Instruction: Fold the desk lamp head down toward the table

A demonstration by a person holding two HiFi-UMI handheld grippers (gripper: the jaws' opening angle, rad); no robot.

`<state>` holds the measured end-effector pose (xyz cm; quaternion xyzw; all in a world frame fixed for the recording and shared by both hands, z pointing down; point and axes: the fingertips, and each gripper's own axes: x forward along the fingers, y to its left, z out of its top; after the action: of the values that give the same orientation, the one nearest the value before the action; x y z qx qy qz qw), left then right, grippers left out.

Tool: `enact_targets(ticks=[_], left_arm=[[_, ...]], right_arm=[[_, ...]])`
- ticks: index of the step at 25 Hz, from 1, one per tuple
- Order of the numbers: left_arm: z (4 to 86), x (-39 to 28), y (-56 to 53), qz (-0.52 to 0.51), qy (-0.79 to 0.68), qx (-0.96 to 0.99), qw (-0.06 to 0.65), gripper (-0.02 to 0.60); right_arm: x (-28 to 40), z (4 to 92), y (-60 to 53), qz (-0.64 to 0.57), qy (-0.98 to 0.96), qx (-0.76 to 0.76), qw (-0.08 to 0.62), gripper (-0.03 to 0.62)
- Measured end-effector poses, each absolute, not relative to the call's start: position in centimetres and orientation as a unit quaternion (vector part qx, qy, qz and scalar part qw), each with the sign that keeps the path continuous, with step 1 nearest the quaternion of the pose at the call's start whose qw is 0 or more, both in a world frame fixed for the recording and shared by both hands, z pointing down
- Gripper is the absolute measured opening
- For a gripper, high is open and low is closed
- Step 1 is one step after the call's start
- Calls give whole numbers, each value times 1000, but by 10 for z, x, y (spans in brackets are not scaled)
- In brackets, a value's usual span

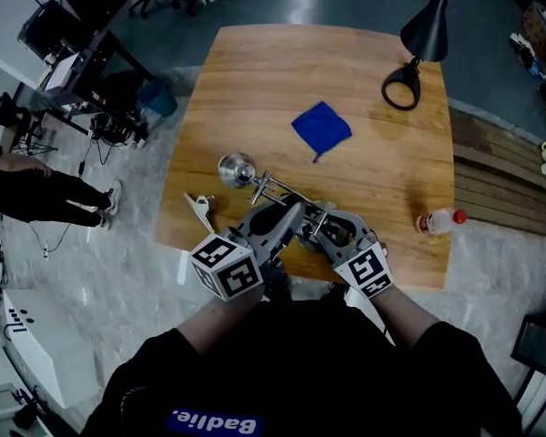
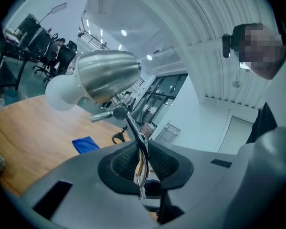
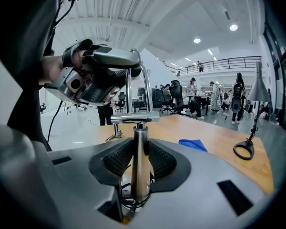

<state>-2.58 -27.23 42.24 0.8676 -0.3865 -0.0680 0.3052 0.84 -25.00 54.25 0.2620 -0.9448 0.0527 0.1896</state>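
Found the chrome desk lamp (image 1: 237,168) standing at the near edge of the light wooden table (image 1: 346,80), silver dome-shaped head (image 2: 107,75) with white bulb up off the tabletop. Had the left gripper (image 2: 142,163) clenched on the lamp's thin chrome arm rods (image 2: 133,128), right gripper (image 3: 138,162) clenched on its upright chrome post (image 3: 139,140). Saw a folded blue cloth (image 1: 320,127) lying mid-table, well apart.

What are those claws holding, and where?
A chrome desk lamp: the left gripper clamps its thin arm, the right gripper its upright post.

Lamp head (image 2: 107,73) brushed metal; table (image 1: 255,89) smooth glossy wood.
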Motion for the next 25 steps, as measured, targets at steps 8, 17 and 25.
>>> enact_targets(ticks=[8, 17, 25], left_arm=[[424, -30, -273, -106, -374, 855, 343, 57], [440, -46, -279, -152, -381, 814, 412, 46], [476, -64, -286, -226, -372, 730, 528, 52]], right_arm=[[7, 543, -248, 49, -947, 257, 186, 110], [7, 543, -246, 51, -947, 258, 187, 110], [6, 543, -245, 52, -945, 260, 191, 110]])
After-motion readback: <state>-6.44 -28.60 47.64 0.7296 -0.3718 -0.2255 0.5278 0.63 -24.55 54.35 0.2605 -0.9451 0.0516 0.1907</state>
